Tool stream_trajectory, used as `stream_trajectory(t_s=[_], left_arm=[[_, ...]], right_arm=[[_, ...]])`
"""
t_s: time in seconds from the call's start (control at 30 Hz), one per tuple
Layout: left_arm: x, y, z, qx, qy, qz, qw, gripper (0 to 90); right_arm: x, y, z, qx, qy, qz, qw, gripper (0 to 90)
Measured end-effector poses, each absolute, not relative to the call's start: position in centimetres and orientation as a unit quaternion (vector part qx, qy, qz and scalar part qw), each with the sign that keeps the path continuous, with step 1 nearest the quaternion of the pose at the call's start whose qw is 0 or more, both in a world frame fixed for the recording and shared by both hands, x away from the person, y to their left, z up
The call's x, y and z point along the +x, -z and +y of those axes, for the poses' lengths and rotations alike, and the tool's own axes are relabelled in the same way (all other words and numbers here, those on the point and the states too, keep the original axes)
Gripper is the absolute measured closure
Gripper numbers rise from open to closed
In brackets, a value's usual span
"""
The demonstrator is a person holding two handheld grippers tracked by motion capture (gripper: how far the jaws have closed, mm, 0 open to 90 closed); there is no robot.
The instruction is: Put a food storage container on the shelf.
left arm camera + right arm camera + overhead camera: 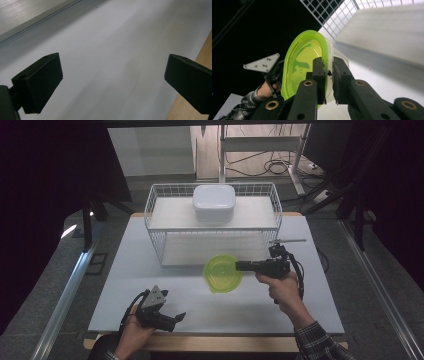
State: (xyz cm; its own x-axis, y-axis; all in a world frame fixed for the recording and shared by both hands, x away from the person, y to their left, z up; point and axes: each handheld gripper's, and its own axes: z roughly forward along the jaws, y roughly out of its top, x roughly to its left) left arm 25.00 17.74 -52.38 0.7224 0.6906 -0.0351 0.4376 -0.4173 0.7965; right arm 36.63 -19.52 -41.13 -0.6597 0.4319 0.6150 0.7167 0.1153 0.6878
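A lime-green translucent tub [221, 272] hangs tilted above the white tabletop [150, 280], just in front of the wire rack [155, 227]. My right gripper [239, 266] is shut on its rim. In the right gripper view the two jaws pinch the edge of the green tub [302, 60], with a clear plastic layer against its outer side. My left gripper [176, 318] rests low near the table's front edge, held in a hand. In the left gripper view, my left gripper [112, 72] has its jaws wide open with only bare table between them.
The white wire rack has two shelves, and a white lidded box [214, 202] sits on its top shelf. The table's wooden edge [200, 52] runs close to the left gripper. Dark floor and metal rails flank the table.
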Motion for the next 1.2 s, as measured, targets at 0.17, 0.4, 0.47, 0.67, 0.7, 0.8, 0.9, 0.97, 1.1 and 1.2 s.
stream_trajectory(t_s=[0.17,0.4,0.47,0.67,0.7,0.8,0.9,0.97,1.1,1.2], left_arm=[[25.0,52.4,17.8,0.829,-0.151,0.34,0.418,1.4],[25.0,52.4,17.8,0.828,-0.151,0.34,0.419,1.4],[25.1,52.4,17.8,0.828,-0.151,0.34,0.419,1.4],[25.1,52.4,17.8,0.828,-0.15,0.34,0.419,1.4],[25.1,52.4,17.8,0.828,-0.15,0.34,0.419,1.4],[25.1,52.4,17.8,0.827,-0.149,0.341,0.421,1.4],[25.1,52.4,17.8,0.827,-0.148,0.342,0.422,1.4],[25.1,52.4,17.8,0.827,-0.148,0.342,0.422,1.4],[25.1,52.4,17.8,0.827,-0.147,0.341,0.422,1.4],[25.1,52.4,17.8,0.827,-0.146,0.341,0.422,1.4]], right_arm=[[37.1,39.4,-19.7,-0.391,0.55,-0.727,0.125,81.5],[37.8,36.9,-19.7,-0.385,0.568,-0.717,0.118,81.5],[37.9,36.1,-19.7,-0.384,0.571,-0.717,0.115,81.5],[38.4,33.9,-19.4,-0.375,0.583,-0.713,0.105,81.5],[38.5,33.6,-19.3,-0.375,0.585,-0.712,0.104,81.5],[38.9,32.6,-19.2,-0.374,0.592,-0.707,0.101,81.6],[39.3,31.7,-19.1,-0.375,0.595,-0.704,0.098,81.5],[39.6,31.3,-18.9,-0.376,0.597,-0.702,0.097,81.6],[40.2,30.6,-18.6,-0.379,0.6,-0.698,0.097,81.6],[40.6,30.0,-18.4,-0.381,0.602,-0.695,0.094,81.5]])
